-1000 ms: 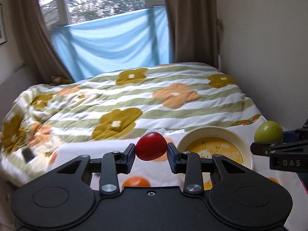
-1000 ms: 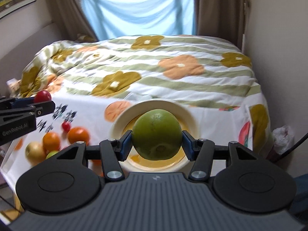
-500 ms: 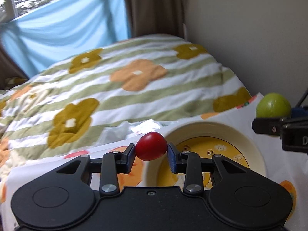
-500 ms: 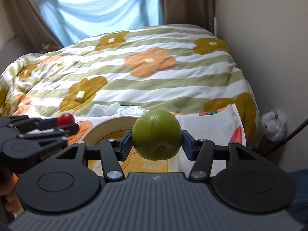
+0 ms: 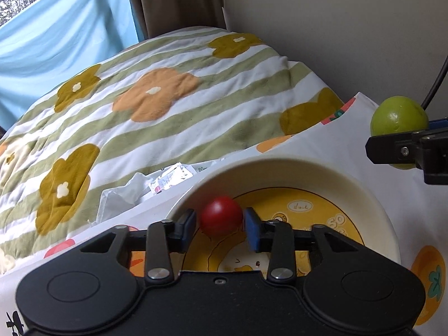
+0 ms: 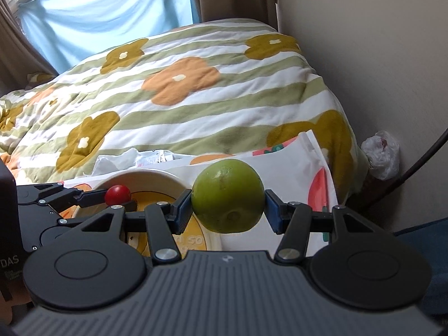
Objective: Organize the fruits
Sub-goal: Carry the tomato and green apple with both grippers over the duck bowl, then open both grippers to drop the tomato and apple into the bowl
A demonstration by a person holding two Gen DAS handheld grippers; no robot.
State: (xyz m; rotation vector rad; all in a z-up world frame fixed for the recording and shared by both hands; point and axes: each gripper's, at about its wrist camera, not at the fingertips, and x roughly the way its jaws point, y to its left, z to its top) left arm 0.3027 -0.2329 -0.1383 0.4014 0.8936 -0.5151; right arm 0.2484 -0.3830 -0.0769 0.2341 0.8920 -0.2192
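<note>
A small red fruit sits between the jaws of my left gripper, just above the inside of a cream bowl with a yellow cartoon bottom. The jaws are opening and a thin gap shows on each side of the fruit. In the right wrist view the left gripper and red fruit hang over the bowl's left part. My right gripper is shut on a large green fruit, held in the air beside the bowl's right rim. That green fruit also shows at the right of the left wrist view.
The bowl stands on a white cloth printed with fruit. Crumpled white wrappers lie just behind the bowl. A flowered, striped quilt covers the bed beyond. A wall, a dark cable and a plastic bag are at the right.
My left gripper came down and over the bowl, and its jaws have parted from the red fruit. My right gripper sank beside the bowl, still gripping the green fruit.
</note>
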